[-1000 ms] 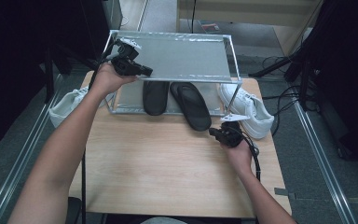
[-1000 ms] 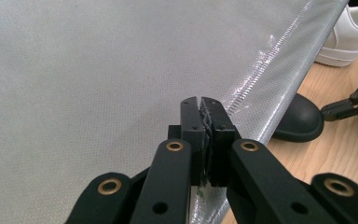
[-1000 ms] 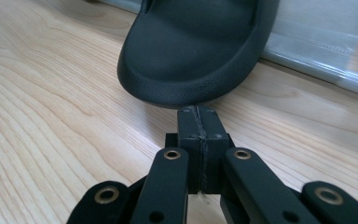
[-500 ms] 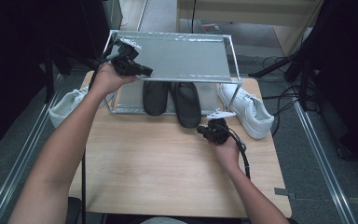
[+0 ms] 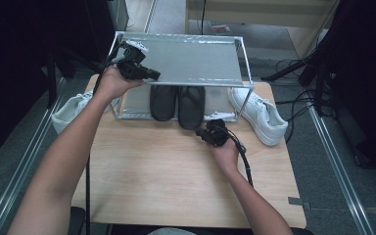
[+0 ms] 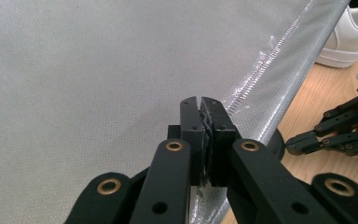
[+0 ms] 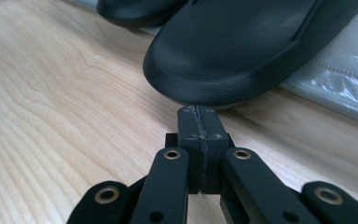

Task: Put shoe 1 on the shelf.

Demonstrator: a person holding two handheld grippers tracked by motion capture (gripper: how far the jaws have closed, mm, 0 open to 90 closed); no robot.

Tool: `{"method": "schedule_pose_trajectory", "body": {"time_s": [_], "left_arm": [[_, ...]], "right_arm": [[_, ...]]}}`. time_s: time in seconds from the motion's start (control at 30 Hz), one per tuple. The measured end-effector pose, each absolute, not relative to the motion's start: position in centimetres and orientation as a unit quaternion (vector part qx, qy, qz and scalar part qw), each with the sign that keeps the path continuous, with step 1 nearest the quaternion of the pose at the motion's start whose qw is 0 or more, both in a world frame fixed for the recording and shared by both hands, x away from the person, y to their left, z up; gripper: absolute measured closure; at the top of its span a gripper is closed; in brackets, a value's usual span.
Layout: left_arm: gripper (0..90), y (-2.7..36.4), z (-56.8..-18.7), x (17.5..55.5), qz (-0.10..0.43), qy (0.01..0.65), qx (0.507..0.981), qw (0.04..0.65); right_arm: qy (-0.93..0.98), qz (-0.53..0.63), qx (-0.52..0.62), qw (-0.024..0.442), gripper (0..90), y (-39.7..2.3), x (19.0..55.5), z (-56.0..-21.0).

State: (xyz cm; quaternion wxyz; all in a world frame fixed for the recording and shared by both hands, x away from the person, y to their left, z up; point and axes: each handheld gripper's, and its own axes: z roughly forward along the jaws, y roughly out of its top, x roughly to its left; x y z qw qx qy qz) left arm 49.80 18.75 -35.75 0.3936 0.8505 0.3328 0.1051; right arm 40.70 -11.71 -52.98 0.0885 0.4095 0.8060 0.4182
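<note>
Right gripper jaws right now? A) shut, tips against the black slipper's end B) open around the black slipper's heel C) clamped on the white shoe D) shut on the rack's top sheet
A: in the right gripper view, the right gripper is shut with nothing between its jaws, its tips at the rounded end of the black slipper.

The right tongs [image 5: 206, 132] slid left across the counter [image 5: 176, 186], pushing the right-hand black slipper [image 5: 191, 106] beside its mate [image 5: 162, 102].

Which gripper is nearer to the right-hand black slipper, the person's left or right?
Right. The right gripper, shut, sits just at the heel of the black slipper. The left gripper is farther off, up at the front edge of the rack's top shelf, shut on its fabric.
</note>
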Motion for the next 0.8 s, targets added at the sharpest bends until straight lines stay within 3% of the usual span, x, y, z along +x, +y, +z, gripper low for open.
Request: {"method": "schedule_pose_trajectory", "body": {"time_s": [0.53,0.8], "left_arm": [[88.1,18.7,-35.8,49.6,0.114,0.331,0.849,0.396],[86.8,18.7,-35.9,49.4,0.123,0.334,0.846,0.396]], "right_arm": [[0.799,0.418,0.423,0.090,89.3,-9.7,43.1,-52.9],[0.799,0.428,0.418,0.067,84.7,-10.8,42.0,-52.1]]}}
